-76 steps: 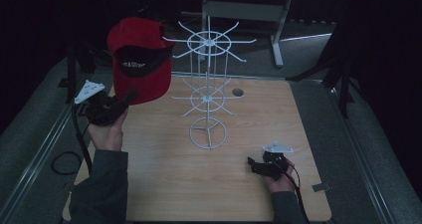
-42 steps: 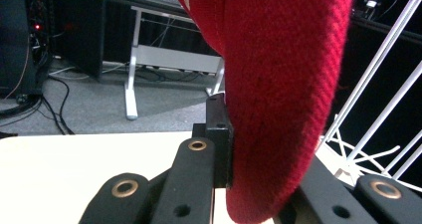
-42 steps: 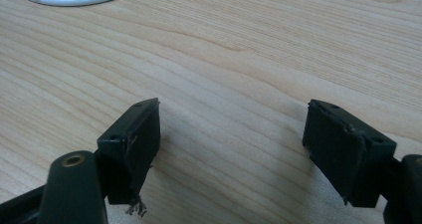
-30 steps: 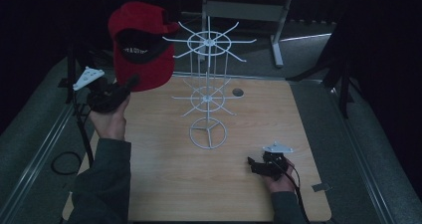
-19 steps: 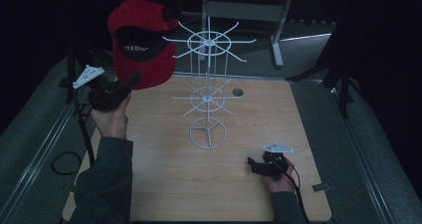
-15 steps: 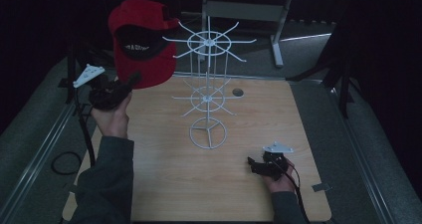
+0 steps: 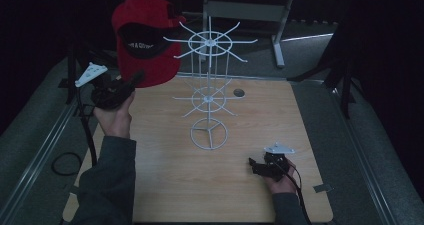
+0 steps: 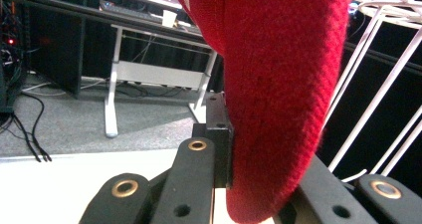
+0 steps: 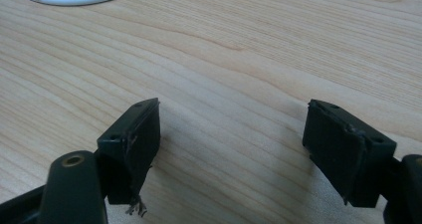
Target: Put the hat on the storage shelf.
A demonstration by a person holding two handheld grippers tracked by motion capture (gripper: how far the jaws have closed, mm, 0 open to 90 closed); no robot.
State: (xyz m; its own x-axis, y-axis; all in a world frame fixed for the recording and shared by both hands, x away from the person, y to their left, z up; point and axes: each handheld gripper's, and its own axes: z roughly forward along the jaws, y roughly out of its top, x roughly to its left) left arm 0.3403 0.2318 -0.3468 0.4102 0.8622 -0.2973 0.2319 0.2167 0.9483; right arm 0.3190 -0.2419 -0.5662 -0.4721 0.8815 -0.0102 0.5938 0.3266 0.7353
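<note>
Wooden table [image 7: 165, 185], dark room behind. Our left gripper [image 8: 224, 149] is clamped on the lower edge of the red cap [image 7: 145, 40], which we hold high beside the white wire rack [image 7: 209, 92], its opening facing us. Our right gripper [image 9: 231, 149] rests on the table, jaws wide apart and empty. From the cap, the rack's top spokes lie just to the right; the left hand is nearer.

Red cap [image 7: 150, 45] with black underside — white wire rack [image 7: 207, 92], pale wood-grain table [image 7: 165, 185], black claw [image 9: 234, 149].
</note>
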